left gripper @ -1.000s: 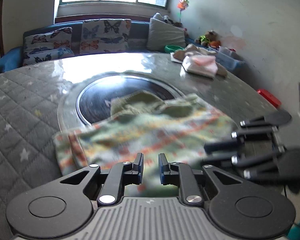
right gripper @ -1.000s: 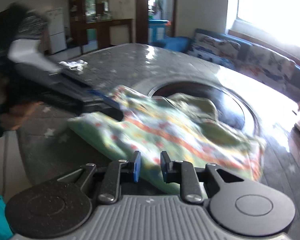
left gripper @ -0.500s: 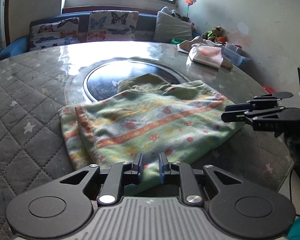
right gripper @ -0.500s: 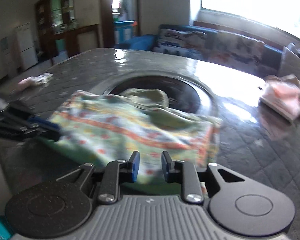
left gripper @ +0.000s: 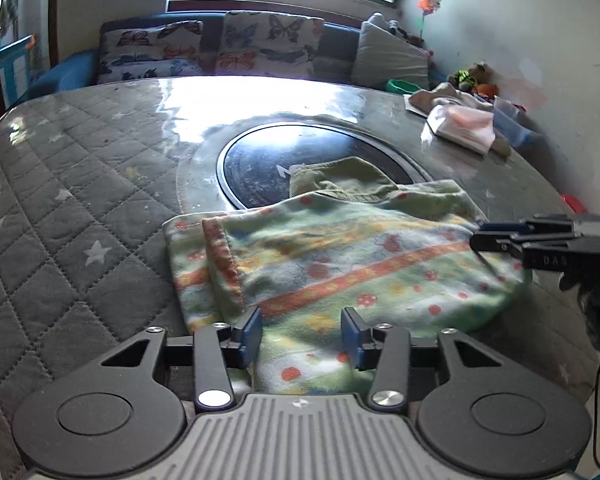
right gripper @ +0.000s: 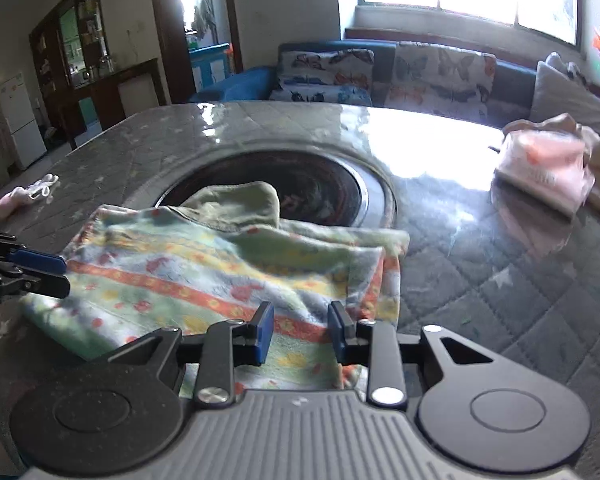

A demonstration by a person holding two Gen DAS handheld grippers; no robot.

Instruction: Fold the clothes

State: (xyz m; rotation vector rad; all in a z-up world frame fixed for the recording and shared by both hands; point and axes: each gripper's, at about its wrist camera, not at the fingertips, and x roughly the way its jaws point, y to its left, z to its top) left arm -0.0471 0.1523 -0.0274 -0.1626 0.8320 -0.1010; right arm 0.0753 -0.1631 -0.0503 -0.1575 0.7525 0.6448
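Both jaws: the left gripper point(left gripper: 301, 334) and right gripper point(right gripper: 301, 334) were nearly shut and now stand wide, holding nothing.
Cloth point(left gripper: 340, 264): lies folded on the tabletop point(left gripper: 80, 184), just past both jaws.
Meaning: this fold looks done.
Edges: near hem under the jaws.
Room: bare tabletop on the outer sides.

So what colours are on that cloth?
Cloth: pale green with orange stripes and red dots, clearest in the left wrist view.

Each camera sits low behind its own claw, close over the table's near edge. Ahead of the left claw point(left gripper: 301, 334) and the right claw point(right gripper: 299, 332) both views share the folded cloth point(left gripper: 340, 256), the table point(left gripper: 80, 168) and the sofa point(right gripper: 380, 68).
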